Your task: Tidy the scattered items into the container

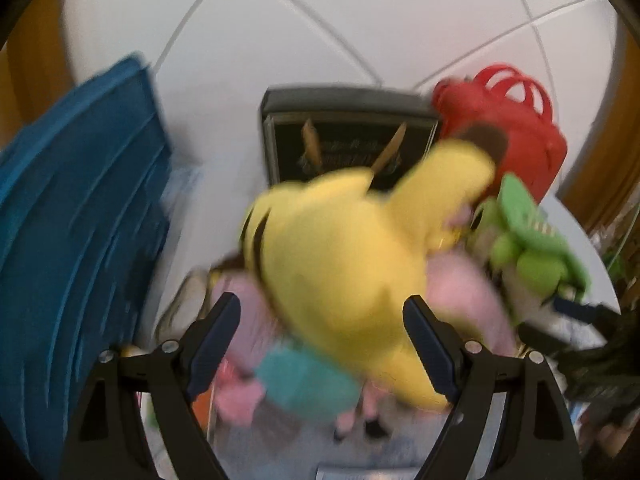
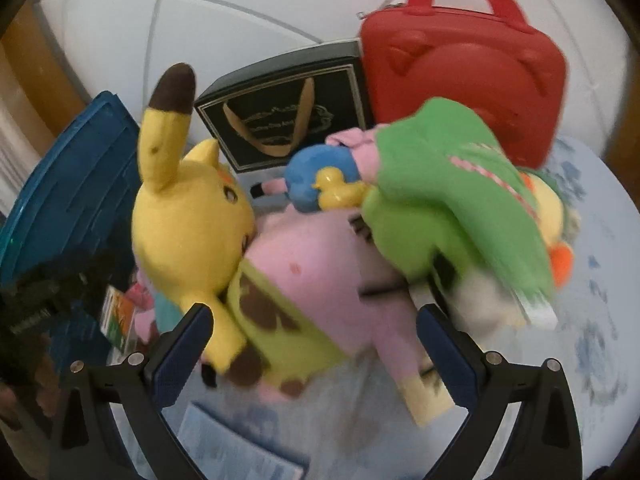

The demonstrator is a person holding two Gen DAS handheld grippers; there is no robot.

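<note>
Blue bin [image 2: 68, 184]: ribbed plastic, at 9 o'clock in both views, beside the toy heap; what it holds cannot be seen.
Red case [image 2: 464, 76]: hard shell with carry handle, standing upright at 1 o'clock, behind the green toy.
Black bag [image 2: 288, 112]: gift bag with gold ribbon handles and a gold emblem, at 12 o'clock, just left of the red case; its lettering is too blurred to read.
Pink toy [image 2: 320, 276]: plush with a yellow-green patch marked in brown, centre of the heap, lying on a pale blue patterned cloth [image 2: 592, 312].
Yellow toy [image 2: 188, 220]: plush with a brown-tipped ear, at 9 o'clock of the pink toy, pressed against it.
Green toy [image 2: 432, 200]: motion-blurred, at 3 o'clock of the pink toy.
Duck [image 2: 336, 192]: small, yellow, on a blue plush piece at the heap's top.
Left tongs [image 1: 322, 340]: apart, with the yellow toy's body between them; contact unclear.
Right tongs [image 2: 314, 340]: apart, astride the pink toy.
</note>
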